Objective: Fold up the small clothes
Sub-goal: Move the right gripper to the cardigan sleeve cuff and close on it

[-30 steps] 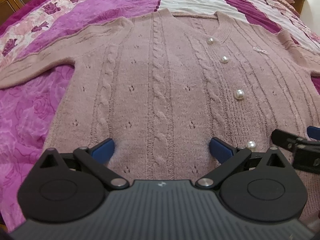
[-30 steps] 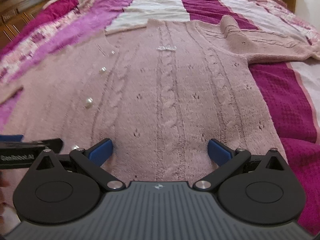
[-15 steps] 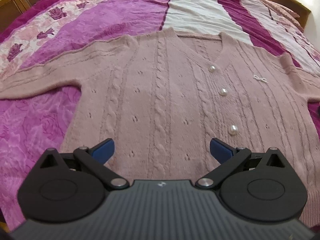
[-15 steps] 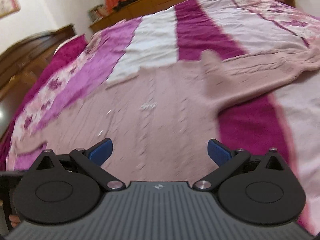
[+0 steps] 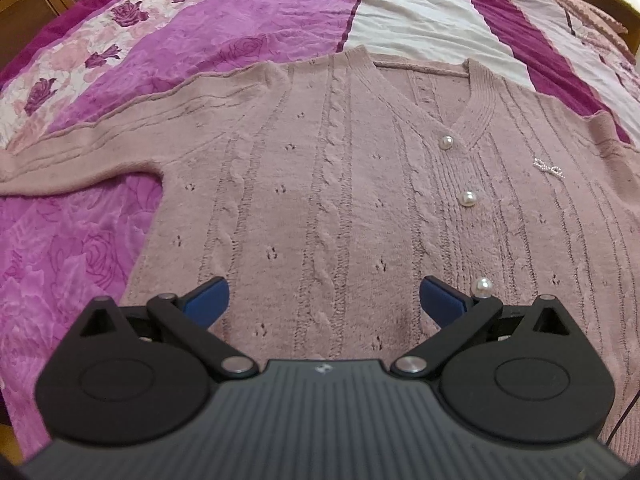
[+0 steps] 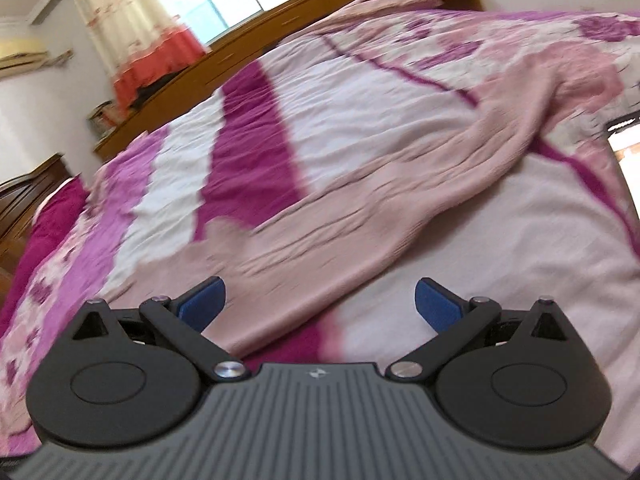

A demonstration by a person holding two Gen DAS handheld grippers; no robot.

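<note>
Left tongs [image 5: 323, 295] and right tongs [image 6: 320, 296] both spread wide, empty. Pink cardigan [image 5: 360, 208] flat on bed [image 5: 72, 240], unfolded; right sleeve [image 6: 380, 208] stretching toward 1 o'clock. Every fold left.

Dusty-pink cable-knit cardigan [image 5: 320, 200] was laid flat, front up, on striped bedspread [image 5: 200, 40]; pearl buttons [image 5: 467, 199] fastened, sleeves spread outward.
</note>
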